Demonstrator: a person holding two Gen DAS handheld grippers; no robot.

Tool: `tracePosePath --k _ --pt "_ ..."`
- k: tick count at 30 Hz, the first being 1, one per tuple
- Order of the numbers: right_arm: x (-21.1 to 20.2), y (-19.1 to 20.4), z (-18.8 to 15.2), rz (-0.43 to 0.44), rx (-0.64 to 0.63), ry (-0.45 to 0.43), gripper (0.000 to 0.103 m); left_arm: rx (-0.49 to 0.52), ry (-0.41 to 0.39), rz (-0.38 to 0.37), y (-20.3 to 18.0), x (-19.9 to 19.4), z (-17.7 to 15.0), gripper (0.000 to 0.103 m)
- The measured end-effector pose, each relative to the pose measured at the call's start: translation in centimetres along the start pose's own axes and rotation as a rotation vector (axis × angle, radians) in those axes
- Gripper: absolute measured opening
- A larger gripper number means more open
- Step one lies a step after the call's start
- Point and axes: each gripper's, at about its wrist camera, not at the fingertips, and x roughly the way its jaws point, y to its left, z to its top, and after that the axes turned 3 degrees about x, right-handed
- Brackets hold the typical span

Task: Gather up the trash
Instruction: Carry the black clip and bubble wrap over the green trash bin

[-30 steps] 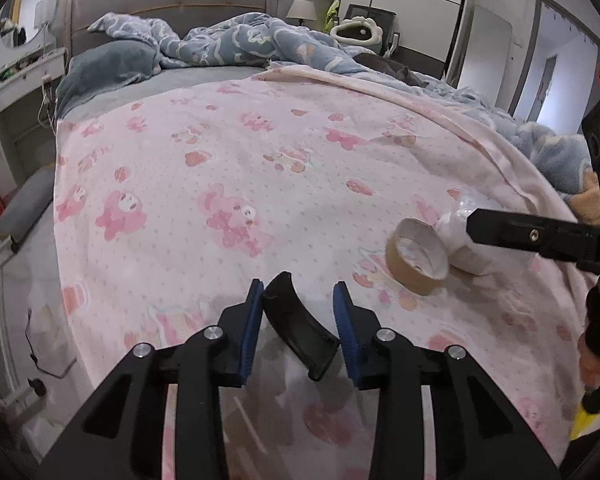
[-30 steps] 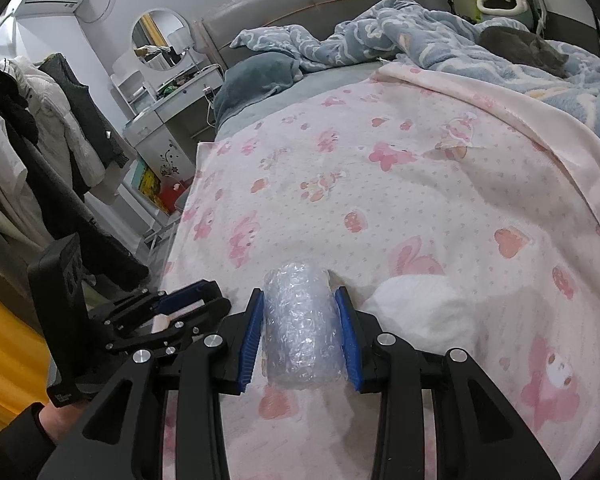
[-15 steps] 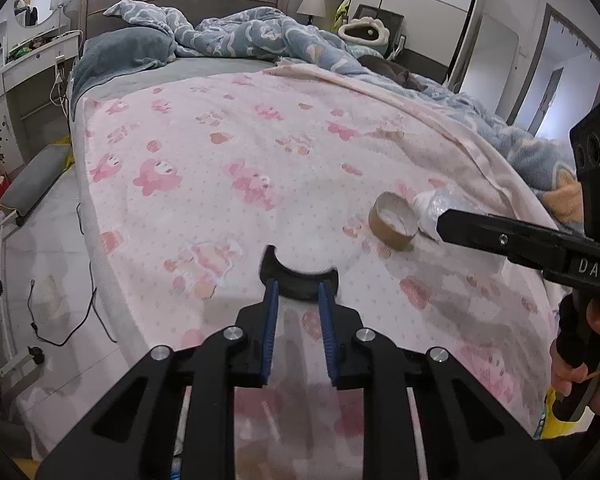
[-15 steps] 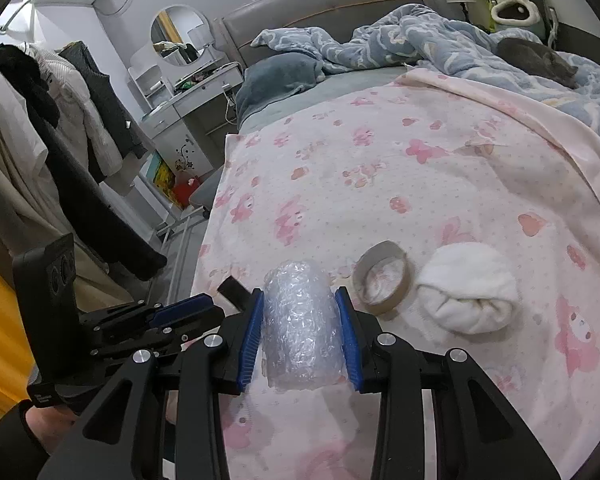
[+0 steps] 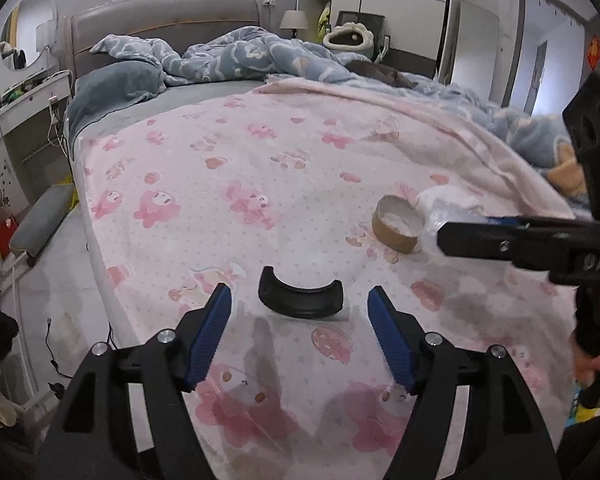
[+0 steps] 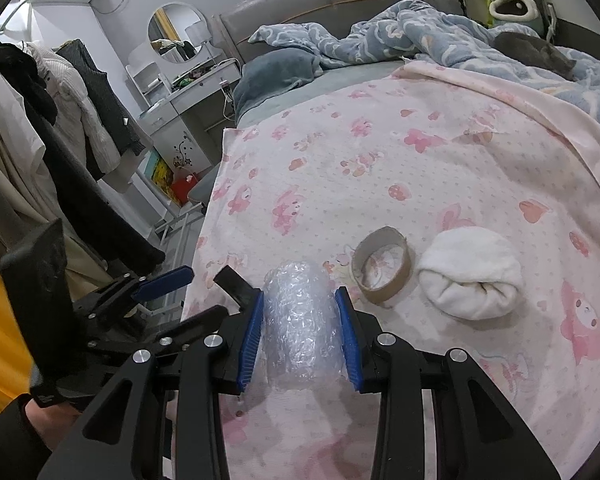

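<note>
**Bubble wrap clamped, black piece lying free**

A roll of bubble wrap [image 6: 302, 320] was clamped between the right gripper [image 6: 300, 334] pads above the pink blanket [image 6: 440, 160]. A curved black piece [image 5: 301, 297] was seen lying on the blanket between the widely spread fingers of the left gripper [image 5: 300, 336], untouched. A cardboard tape ring [image 6: 382, 266] and a white sock ball [image 6: 472, 274] were seen side by side nearby.

Both tools are matte black plastic with angular, open-framed arms, silver round-headed screws at the joints and ribbed blue pads lining the inner faces of the fingers: the left gripper [image 5: 300, 312] and the right gripper [image 6: 300, 328] look alike. White letters "DAS" mark the side of the right gripper's body in the left view. The left hand [image 6: 48, 414] shows bare skin beside a dark sleeve.
</note>
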Motion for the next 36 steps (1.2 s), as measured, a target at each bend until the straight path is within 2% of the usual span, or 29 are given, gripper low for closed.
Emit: tracePosePath --k 7,8,11,15,22,28,36 --pt "-0.8 -1.5 -0.3 -0.011 0.007 0.002 0.037 0.037 0.036 0.06 -0.9 2.0 0.1 0.073" --pt "-1.0 -1.8 -0.4 -0.013 0.007 0.004 0.037 0.033 0.037 0.061 -0.8 2.0 0.0 0.072" --pt "-1.4 -2.3 -0.6 -0.015 0.013 0.007 0.037 0.004 0.057 0.051 -0.9 2.7 0.0 0.052" --pt "-2.2 -2.3 -0.8 -0.016 0.004 0.002 0.037 0.023 0.07 0.075 -1.5 2.9 -0.1 0.049" --pt "-2.2 -1.8 -1.2 -0.006 -0.029 0.024 0.037 -0.021 0.07 0.004 -1.9 0.7 0.0 0.049" --pt "-1.8 -0.2 -1.2 0.008 -0.052 0.032 0.037 -0.105 0.125 -0.04 -1.3 -0.1 -1.2 0.049" --pt "-0.7 2.9 -1.8 0.035 -0.088 0.047 0.037 -0.094 0.147 -0.008 -0.8 -2.6 -3.1 0.049"
